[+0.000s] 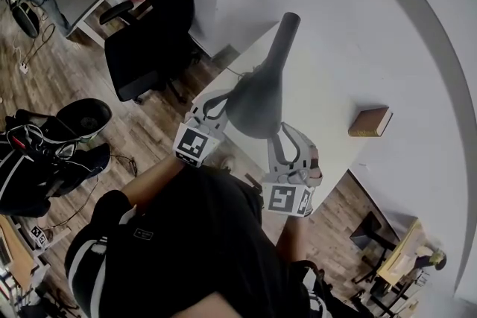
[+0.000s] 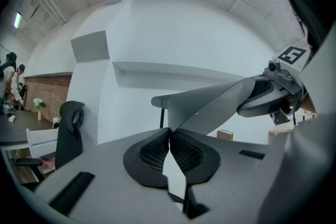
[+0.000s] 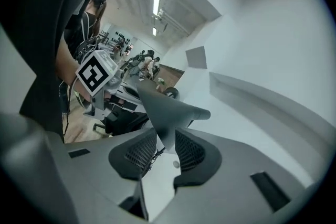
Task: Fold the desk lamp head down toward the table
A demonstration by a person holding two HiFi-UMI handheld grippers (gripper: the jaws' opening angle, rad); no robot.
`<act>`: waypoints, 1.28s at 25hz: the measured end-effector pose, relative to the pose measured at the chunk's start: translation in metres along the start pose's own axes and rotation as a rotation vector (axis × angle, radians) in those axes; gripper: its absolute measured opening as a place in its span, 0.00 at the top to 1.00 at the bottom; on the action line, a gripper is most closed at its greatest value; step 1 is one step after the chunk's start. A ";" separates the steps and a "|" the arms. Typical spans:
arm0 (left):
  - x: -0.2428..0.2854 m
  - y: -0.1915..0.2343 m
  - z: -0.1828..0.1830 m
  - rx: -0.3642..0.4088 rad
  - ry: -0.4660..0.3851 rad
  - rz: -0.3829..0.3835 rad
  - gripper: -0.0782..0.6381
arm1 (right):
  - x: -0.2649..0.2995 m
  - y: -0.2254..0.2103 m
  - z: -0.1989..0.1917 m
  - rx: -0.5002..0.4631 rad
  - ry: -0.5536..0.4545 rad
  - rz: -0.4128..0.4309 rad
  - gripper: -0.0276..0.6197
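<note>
Desk lamp, fold in hand. The lamp head (image 1: 257, 97), a grey cone, stands raised above the white desk (image 1: 328, 78) near its front edge, with its narrow neck running away from the person. The left hand-held gripper (image 2: 169, 139) is clenched on the thin rim of the lamp head, its two pads pinched together on that edge. The right hand-held gripper (image 3: 161, 150) is released: its jaws stand apart with the opposite part of the rim between them, and a gap shows beside one pad.

Step, as judged: the head is not yet lowered, with only one side gripped. The next move probably calls for the right jaws to close again on the rim, or for the left grip alone to press the head downward about its joint. The push should be slow, so that the base does not slide or tip.

Count: one lamp, two hand-held grippers, one brown book (image 1: 370, 121) lying on the desk well apart from the lamp, one black office chair (image 1: 145, 41) on the floor beyond the desk.
</note>
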State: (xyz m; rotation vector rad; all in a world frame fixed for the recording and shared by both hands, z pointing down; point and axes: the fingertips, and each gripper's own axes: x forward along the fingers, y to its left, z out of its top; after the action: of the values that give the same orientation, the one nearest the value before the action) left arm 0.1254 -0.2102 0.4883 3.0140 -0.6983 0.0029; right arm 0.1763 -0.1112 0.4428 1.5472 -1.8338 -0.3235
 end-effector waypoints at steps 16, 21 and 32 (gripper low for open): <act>-0.010 -0.001 -0.005 0.094 0.018 -0.130 0.78 | 0.010 0.002 0.003 -0.035 -0.008 0.010 0.82; -0.042 -0.012 -0.004 0.323 0.118 -0.262 0.57 | 0.005 0.000 0.002 -0.028 -0.011 0.012 0.82; -0.053 -0.044 0.052 0.719 0.096 -0.439 0.57 | 0.005 0.002 0.003 -0.032 -0.005 0.011 0.82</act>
State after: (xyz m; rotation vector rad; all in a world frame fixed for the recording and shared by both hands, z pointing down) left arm 0.0971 -0.1496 0.4337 3.7362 0.0130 0.4743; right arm 0.1726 -0.1157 0.4441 1.5151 -1.8319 -0.3501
